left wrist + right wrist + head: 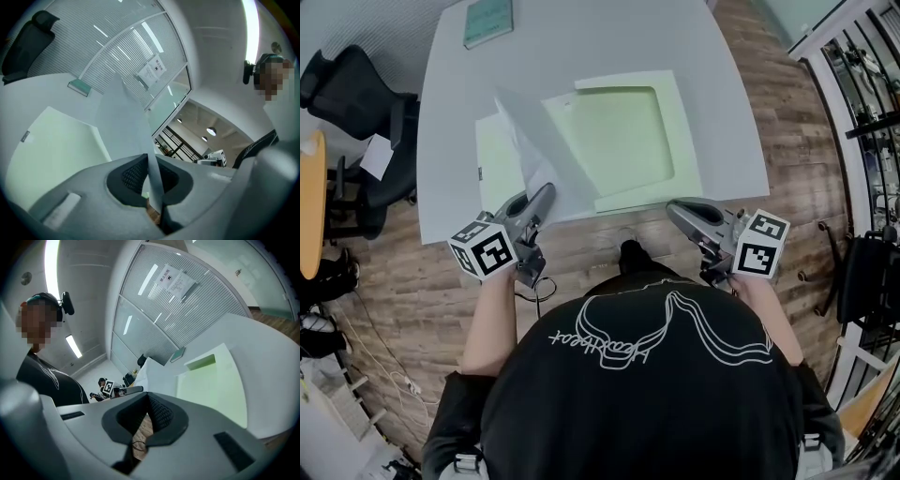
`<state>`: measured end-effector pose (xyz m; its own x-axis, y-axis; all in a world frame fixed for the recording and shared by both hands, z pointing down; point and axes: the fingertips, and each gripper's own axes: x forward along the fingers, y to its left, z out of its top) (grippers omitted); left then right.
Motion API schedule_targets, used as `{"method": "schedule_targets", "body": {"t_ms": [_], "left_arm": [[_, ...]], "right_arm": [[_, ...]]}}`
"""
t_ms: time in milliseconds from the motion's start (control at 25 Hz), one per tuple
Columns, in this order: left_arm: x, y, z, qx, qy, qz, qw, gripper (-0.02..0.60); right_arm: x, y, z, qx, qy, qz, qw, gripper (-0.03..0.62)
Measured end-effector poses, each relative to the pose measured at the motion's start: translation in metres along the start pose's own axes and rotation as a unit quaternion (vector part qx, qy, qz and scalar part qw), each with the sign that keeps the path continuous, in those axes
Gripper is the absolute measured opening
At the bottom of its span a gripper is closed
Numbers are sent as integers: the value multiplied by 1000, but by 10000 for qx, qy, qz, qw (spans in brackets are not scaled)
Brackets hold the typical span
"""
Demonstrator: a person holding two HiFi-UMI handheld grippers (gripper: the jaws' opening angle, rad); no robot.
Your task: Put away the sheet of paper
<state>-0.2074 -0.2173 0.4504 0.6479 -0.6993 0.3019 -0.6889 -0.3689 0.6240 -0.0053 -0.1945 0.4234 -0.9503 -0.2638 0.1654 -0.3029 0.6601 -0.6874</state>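
Note:
A white sheet of paper (534, 141) rises tilted above the white table (581, 56), its lower corner pinched in my left gripper (546, 194). In the left gripper view the sheet (124, 117) runs up from between the shut pads of the left gripper (152, 161). Under and beside the sheet, a pale green folder (623, 136) lies flat on the table; it also shows as the folder (51, 145) and the folder (211, 380). My right gripper (675, 208) hovers at the table's front edge, right of the folder. The right gripper (149, 399) is shut and holds nothing.
A teal book (487, 21) lies at the table's far left corner. A black office chair (356, 94) and an orange tabletop (309, 206) stand to the left. A metal rack (862, 94) stands to the right. Wooden floor lies below the grippers.

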Motion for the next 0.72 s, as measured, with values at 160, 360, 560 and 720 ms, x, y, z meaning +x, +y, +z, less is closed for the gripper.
{"method": "schedule_targets", "body": {"t_ms": [160, 360, 560, 720], "left_arm": [[1, 11, -8, -245, 0, 38, 9997, 11], [-1, 25, -21, -812, -87, 27, 9967, 11], [1, 41, -41, -1043, 128, 308, 9940, 11], [5, 49, -49, -1200, 161, 393, 9919, 12]], "right_arm": [[1, -2, 0, 40, 44, 28, 10000, 9], [2, -1, 0, 149, 7, 89, 9998, 9], [3, -5, -1, 197, 22, 104, 9997, 9], [2, -9, -4, 263, 24, 90, 9996, 9]]}}
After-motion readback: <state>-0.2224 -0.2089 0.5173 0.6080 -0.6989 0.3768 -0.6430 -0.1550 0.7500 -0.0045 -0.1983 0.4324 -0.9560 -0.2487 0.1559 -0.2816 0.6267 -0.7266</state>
